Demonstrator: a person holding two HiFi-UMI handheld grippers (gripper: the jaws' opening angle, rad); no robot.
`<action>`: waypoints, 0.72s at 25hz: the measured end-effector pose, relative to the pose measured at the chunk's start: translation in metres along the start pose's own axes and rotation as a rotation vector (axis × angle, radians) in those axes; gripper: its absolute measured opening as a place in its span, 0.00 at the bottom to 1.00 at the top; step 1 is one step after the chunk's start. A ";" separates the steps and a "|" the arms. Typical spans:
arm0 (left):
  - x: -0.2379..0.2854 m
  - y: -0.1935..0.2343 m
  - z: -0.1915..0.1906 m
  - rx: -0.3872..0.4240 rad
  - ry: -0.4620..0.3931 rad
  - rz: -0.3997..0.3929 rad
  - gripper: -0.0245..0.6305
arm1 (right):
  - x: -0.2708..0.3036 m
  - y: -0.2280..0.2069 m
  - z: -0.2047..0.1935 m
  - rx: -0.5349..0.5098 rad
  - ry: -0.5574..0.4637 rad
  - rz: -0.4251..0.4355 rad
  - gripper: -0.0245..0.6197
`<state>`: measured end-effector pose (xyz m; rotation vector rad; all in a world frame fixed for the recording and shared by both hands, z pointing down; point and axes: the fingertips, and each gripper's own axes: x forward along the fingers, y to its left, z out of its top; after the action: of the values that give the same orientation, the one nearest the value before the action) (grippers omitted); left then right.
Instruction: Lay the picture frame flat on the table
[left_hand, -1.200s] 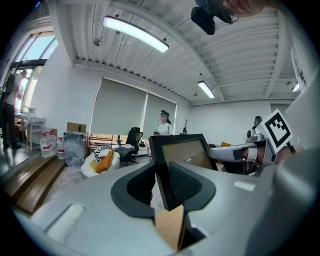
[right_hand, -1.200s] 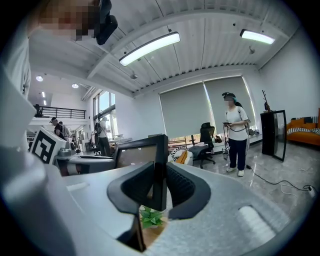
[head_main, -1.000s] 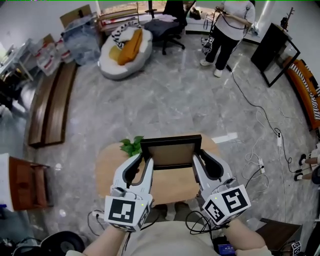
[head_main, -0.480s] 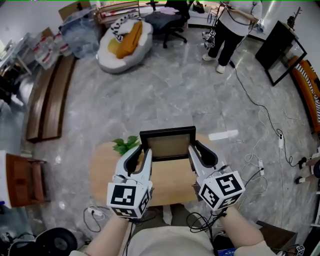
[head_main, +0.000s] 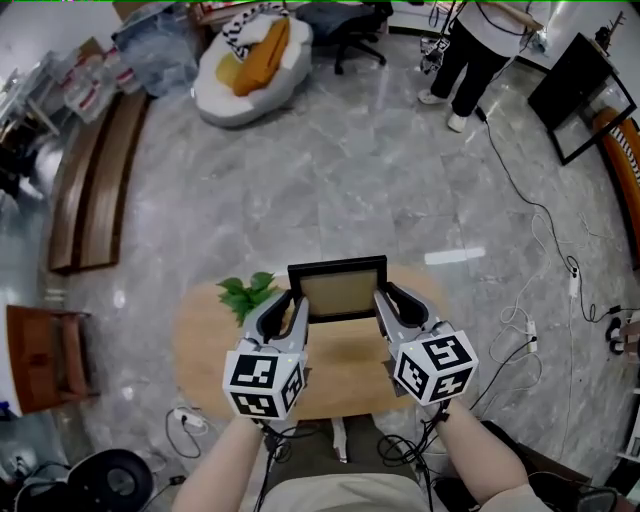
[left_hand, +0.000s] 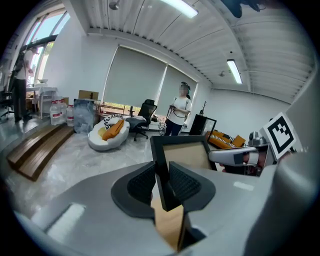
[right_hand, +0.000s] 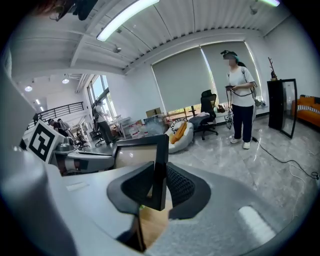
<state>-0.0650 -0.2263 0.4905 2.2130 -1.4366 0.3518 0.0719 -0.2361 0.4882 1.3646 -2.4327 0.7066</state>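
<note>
Head view: over the last second we've lowered the frame (head_main: 338, 288) toward the surface (head_main: 210, 350). It's at picture centre over the far edge, still tilted up, so the lay-down remains.
Left gripper view: left claw (left_hand: 161, 175) clenched on the frame's left bar, partway open.
Right gripper view: right claw (right_hand: 159, 177) clenched on the right bar, same.

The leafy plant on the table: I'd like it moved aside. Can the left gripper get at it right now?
Probably not as things stand: the left gripper is clamped on the picture frame at its left edge. The plant sits just beside it, with nothing visible between them.
</note>
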 end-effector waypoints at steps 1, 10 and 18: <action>0.008 0.004 -0.008 -0.007 0.014 -0.001 0.20 | 0.008 -0.005 -0.009 0.007 0.014 -0.002 0.16; 0.071 0.034 -0.095 -0.092 0.141 0.000 0.19 | 0.068 -0.047 -0.098 0.077 0.140 -0.026 0.16; 0.122 0.055 -0.173 -0.176 0.254 0.028 0.19 | 0.111 -0.080 -0.170 0.101 0.239 -0.049 0.15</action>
<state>-0.0572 -0.2508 0.7073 1.9334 -1.3095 0.4783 0.0802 -0.2613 0.7048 1.2886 -2.1975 0.9333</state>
